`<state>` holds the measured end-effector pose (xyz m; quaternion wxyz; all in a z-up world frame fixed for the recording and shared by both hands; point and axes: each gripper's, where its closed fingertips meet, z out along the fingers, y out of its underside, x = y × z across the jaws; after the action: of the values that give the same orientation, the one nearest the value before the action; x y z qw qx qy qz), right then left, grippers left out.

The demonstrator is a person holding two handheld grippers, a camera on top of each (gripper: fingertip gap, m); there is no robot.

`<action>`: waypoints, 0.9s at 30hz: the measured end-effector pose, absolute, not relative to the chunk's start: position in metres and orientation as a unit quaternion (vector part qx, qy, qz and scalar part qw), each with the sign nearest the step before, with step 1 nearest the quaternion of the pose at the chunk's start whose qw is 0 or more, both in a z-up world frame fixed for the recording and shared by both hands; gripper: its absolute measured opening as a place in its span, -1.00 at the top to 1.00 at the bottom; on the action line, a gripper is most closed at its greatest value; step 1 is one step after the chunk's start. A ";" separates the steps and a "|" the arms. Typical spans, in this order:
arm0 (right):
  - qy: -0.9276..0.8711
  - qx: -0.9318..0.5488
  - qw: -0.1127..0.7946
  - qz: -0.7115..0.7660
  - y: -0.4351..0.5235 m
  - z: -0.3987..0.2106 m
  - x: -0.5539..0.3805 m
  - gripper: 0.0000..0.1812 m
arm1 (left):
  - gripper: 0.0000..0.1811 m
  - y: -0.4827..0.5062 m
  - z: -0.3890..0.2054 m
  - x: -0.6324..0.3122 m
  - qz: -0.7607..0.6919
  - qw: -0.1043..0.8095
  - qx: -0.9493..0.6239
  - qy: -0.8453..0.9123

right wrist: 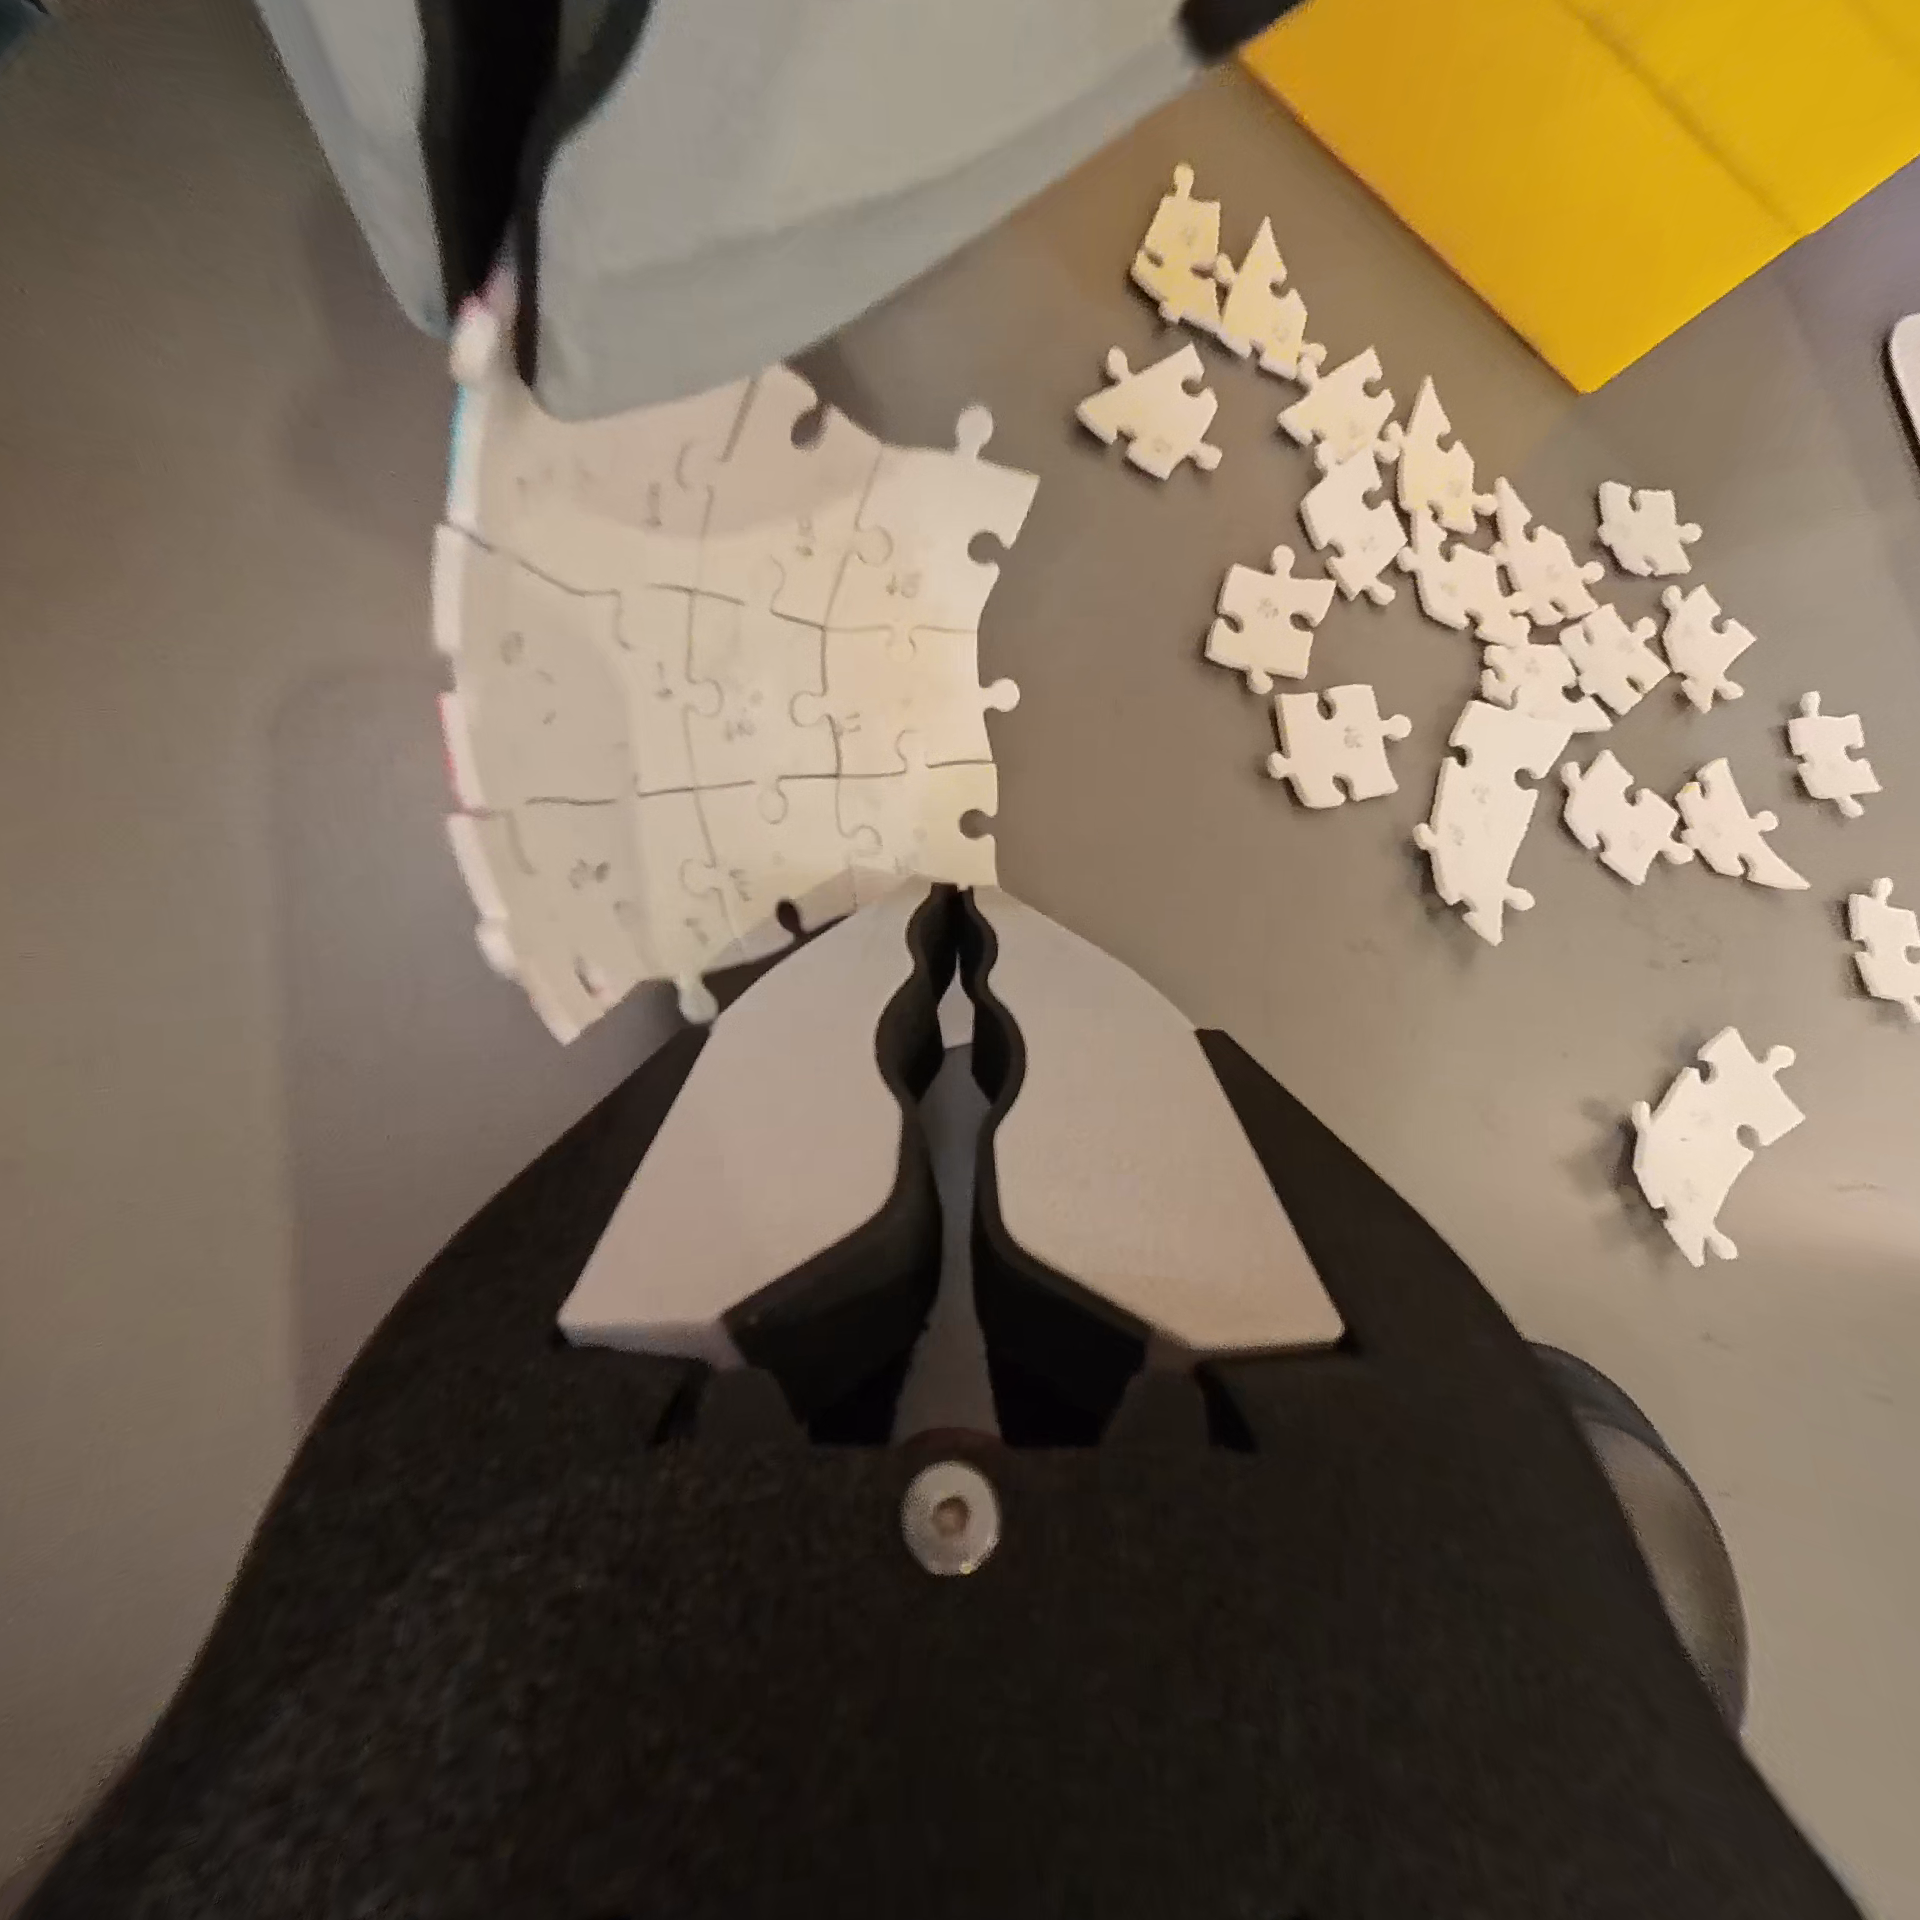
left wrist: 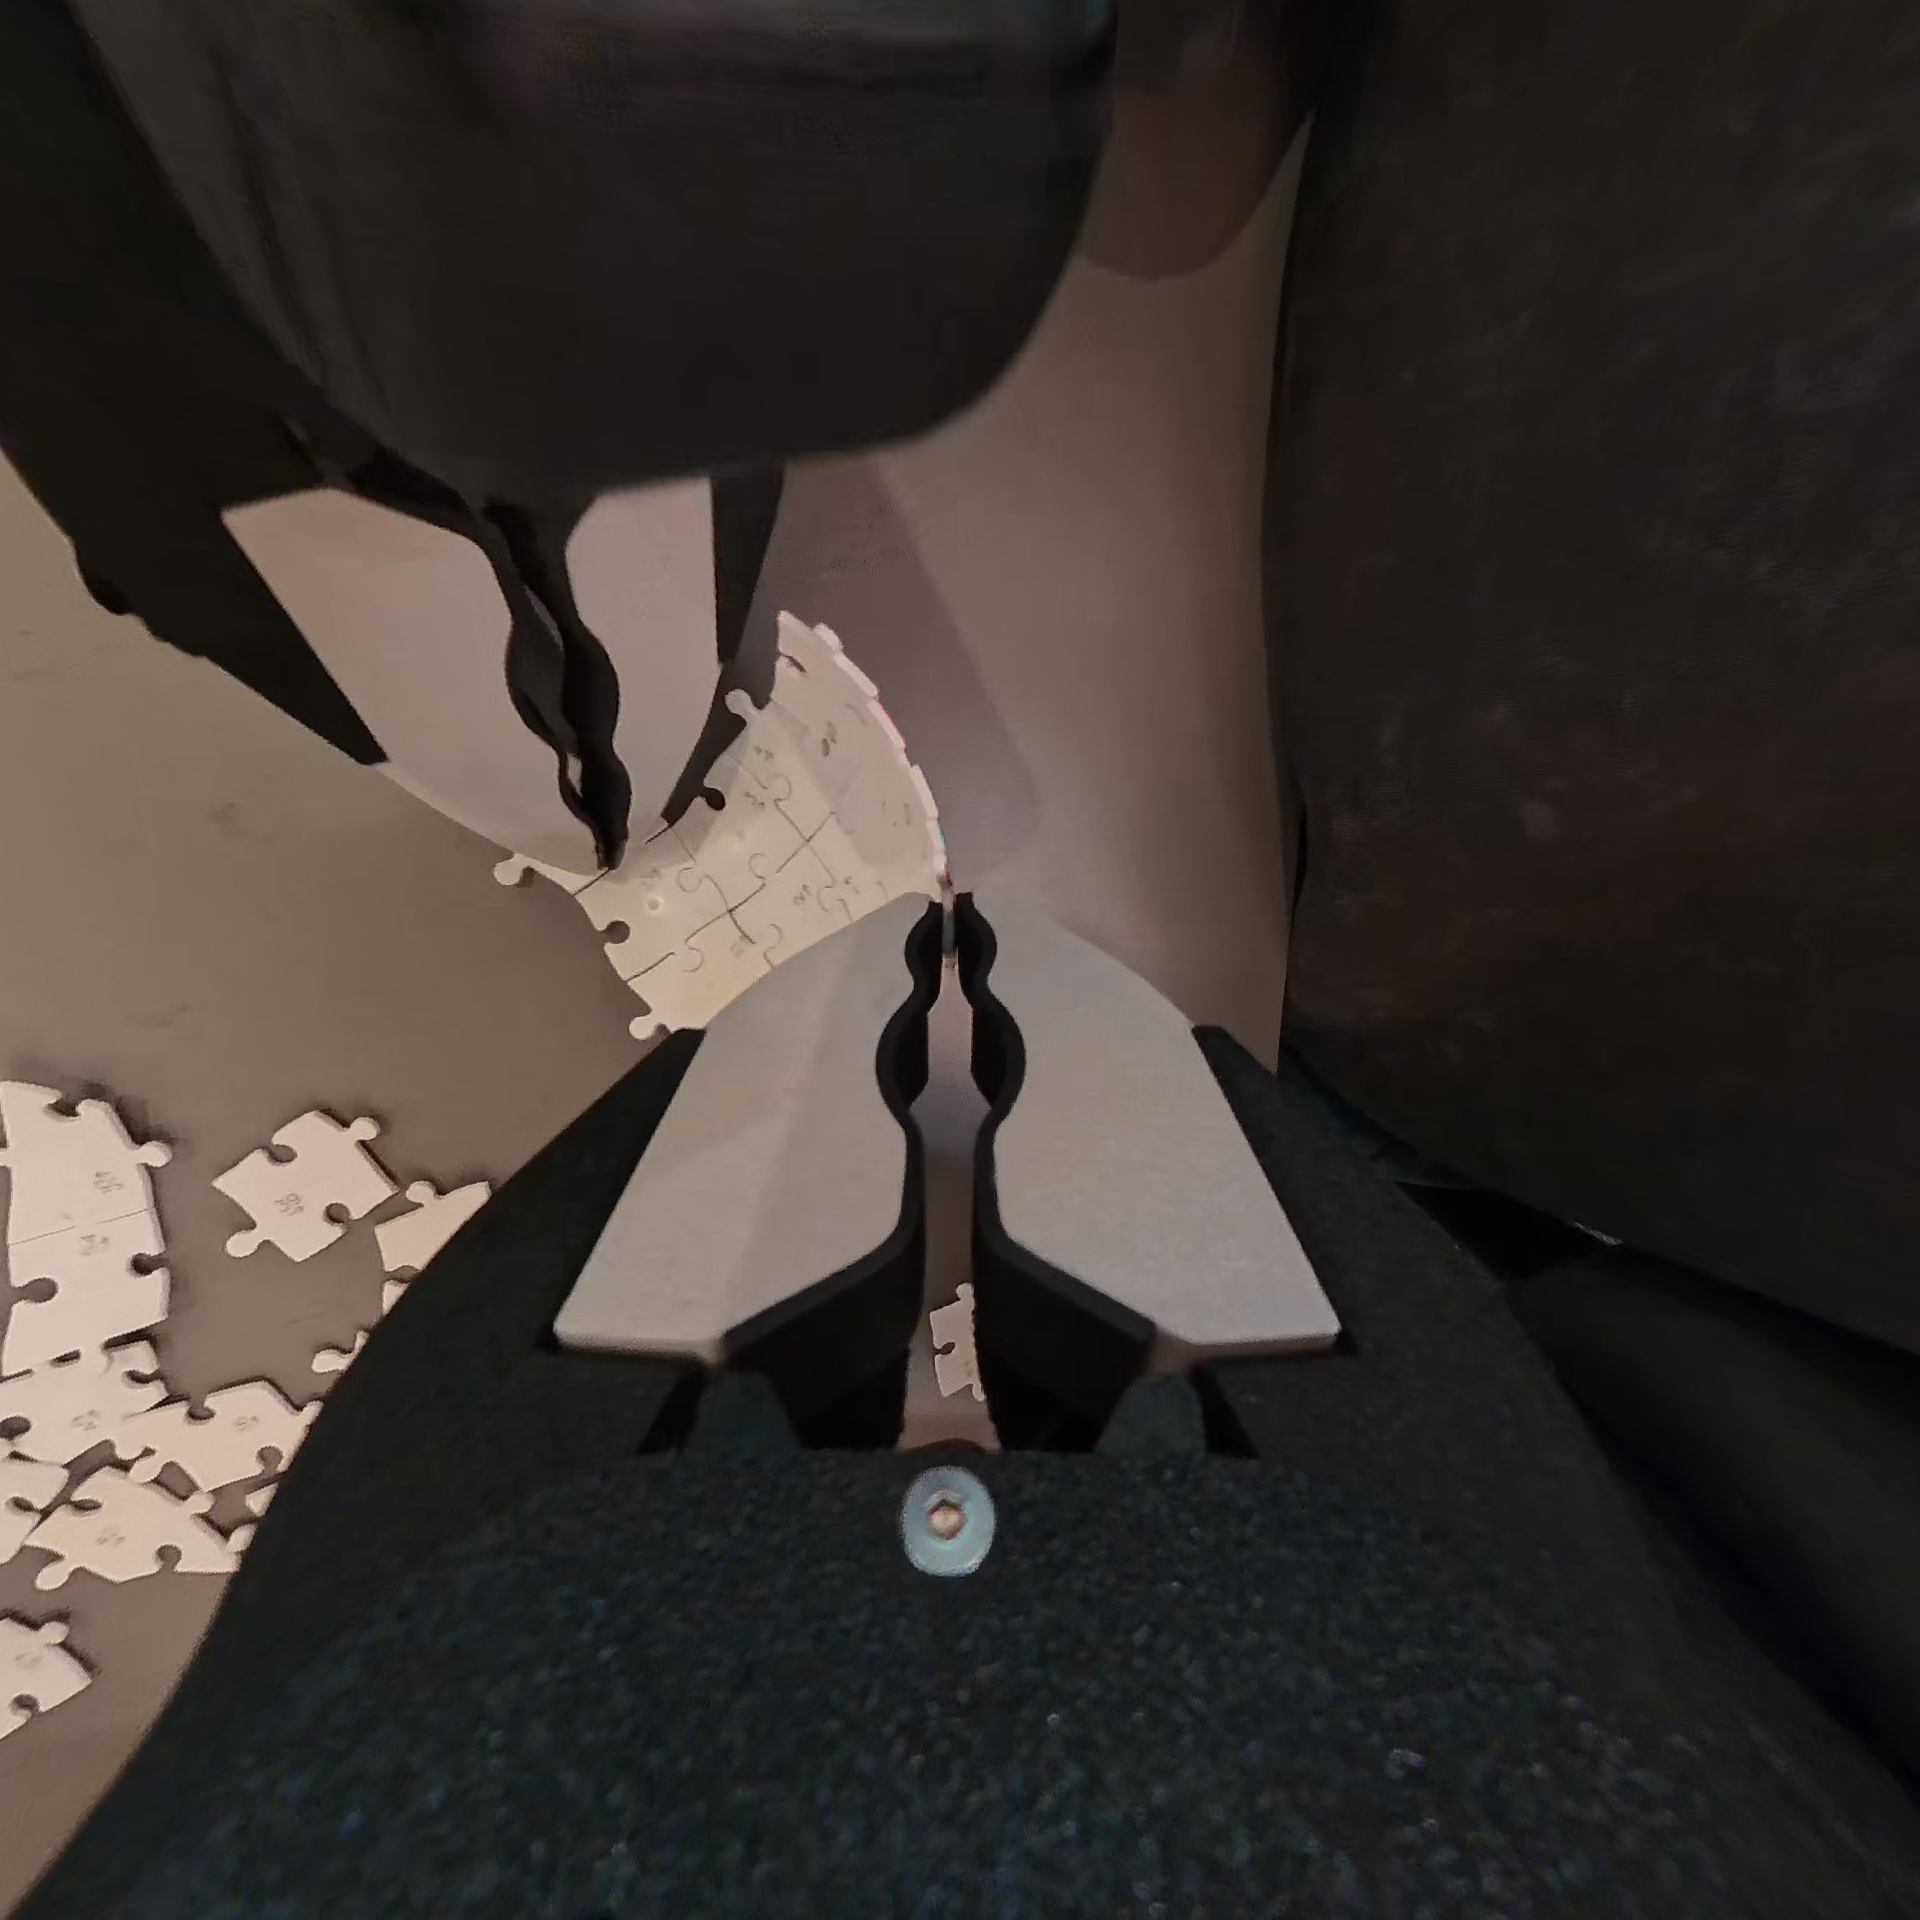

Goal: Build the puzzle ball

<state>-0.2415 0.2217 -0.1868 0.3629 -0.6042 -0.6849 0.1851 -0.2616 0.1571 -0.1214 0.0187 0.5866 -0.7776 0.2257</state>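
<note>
Two grippers are both clamped on the same curved panel (right wrist: pixel 727 686) of joined white puzzle pieces, held up in the air above the grey table (right wrist: pixel 208 520). The right gripper (right wrist: pixel 951 914) has its jaws pinched together on the panel's bottom edge, near the right corner. The left gripper (left wrist: pixel 951 920) is closed tight too, with a thin sliver of the panel's edge caught right at its tips. In the left wrist view you can see the right gripper (left wrist: pixel 623 847) coming down from the top, nipping the far side of the panel (left wrist: pixel 779 883). Loose pieces (right wrist: pixel 1475 623) are scattered on the table well off to the right of the panel, a few already joined into small strips. There's a yellow box (right wrist: pixel 1621 156) past them, near the far edge. More loose pieces (left wrist: pixel 156 1351) sit at the lower left in the left wrist view.
</note>
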 end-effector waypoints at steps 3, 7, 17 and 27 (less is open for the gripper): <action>-0.678 -0.605 0.363 0.207 0.219 -0.181 -0.240 1.00 | 0.98 0.157 -0.122 -0.262 0.226 0.020 0.587 -0.777; -0.688 -0.611 0.337 0.197 0.216 -0.190 -0.236 1.00 | 0.98 0.158 -0.122 -0.261 0.226 0.020 0.587 -0.777; -0.692 -0.614 0.324 0.197 0.215 -0.193 -0.237 1.00 | 0.98 0.159 -0.121 -0.260 0.226 0.021 0.586 -0.778; -0.671 -0.637 0.325 0.196 0.228 -0.192 -0.236 1.00 | 0.98 0.159 -0.122 -0.259 0.225 0.020 0.585 -0.779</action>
<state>-0.2362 0.2282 -0.1924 0.3247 -0.6370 -0.6711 0.1960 -0.2591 0.1590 -0.1224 0.0205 0.5853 -0.7787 0.2252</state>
